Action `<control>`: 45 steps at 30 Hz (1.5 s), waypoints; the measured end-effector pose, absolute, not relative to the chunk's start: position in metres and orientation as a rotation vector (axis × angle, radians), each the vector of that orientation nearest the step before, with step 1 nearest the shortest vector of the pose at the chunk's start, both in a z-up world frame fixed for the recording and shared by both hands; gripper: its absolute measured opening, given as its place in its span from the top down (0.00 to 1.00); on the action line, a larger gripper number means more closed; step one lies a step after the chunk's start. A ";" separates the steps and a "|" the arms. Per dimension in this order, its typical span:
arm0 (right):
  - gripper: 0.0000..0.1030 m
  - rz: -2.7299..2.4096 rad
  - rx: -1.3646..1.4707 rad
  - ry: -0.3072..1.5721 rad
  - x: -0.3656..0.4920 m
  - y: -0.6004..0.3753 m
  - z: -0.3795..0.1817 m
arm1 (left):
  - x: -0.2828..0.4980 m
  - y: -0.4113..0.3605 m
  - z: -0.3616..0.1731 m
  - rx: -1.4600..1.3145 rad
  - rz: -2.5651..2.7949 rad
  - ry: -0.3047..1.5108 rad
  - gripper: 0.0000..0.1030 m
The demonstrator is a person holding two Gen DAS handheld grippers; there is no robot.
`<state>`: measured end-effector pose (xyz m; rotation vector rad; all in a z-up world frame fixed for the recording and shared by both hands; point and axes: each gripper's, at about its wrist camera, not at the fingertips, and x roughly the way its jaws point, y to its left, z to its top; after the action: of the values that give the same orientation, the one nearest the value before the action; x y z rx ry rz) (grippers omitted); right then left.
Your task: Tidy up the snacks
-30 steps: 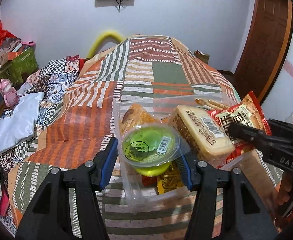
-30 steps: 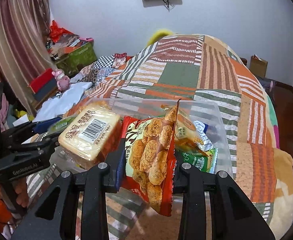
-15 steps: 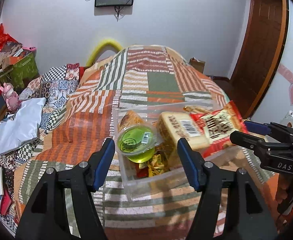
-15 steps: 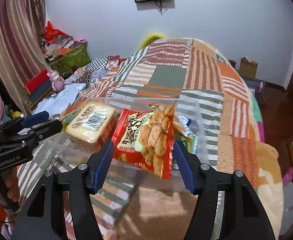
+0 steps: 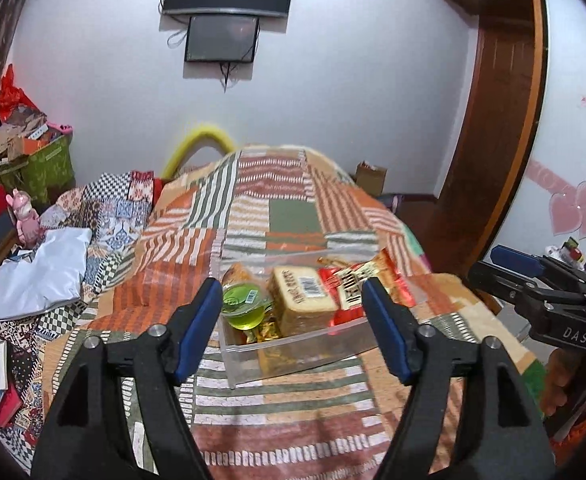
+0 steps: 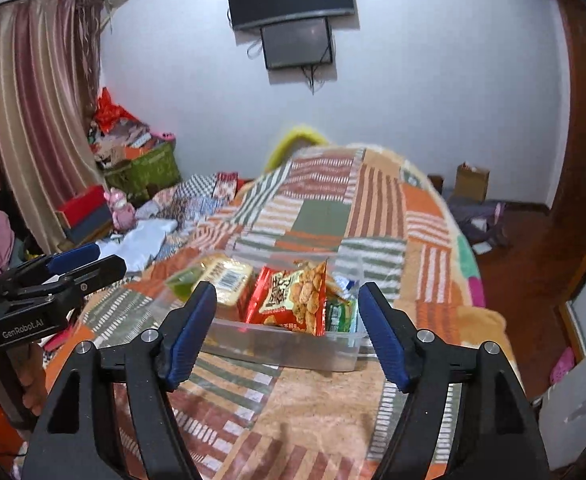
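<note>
Nearest, the left gripper (image 5: 289, 320) and the right gripper (image 6: 287, 320) both hang empty, jaws apart and opening, nothing between them. Just beyond the jaws, on the patchwork bed (image 5: 293, 216), sits the clear bin (image 5: 293, 350) with the snacks in it: green jelly cup (image 5: 245, 306) toward the left jaw, wrapped cake (image 5: 301, 296) in the middle, red snack bag (image 6: 293, 298) standing at the right, smaller packets (image 6: 339, 312) beside it. No loose snack shows on the bed around the bin, so the sorting looks all but done.
</note>
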<state>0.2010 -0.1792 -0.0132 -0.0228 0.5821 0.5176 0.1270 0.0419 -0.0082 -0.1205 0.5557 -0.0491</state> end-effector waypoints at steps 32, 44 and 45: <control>0.16 0.455 -0.015 0.437 0.125 -0.188 -0.002 | 0.051 0.020 -0.003 -0.117 -0.031 0.460 0.09; 0.16 0.467 -0.019 0.433 0.121 -0.186 -0.003 | 0.046 0.014 0.000 -0.098 -0.020 0.440 0.09; 0.16 0.467 -0.018 0.433 0.121 -0.186 -0.003 | 0.046 0.014 0.000 -0.098 -0.021 0.441 0.09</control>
<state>0.1212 -0.1865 -0.0028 -0.0180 0.4327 0.4672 0.0461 0.0142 -0.0001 -0.0980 0.4406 -0.0206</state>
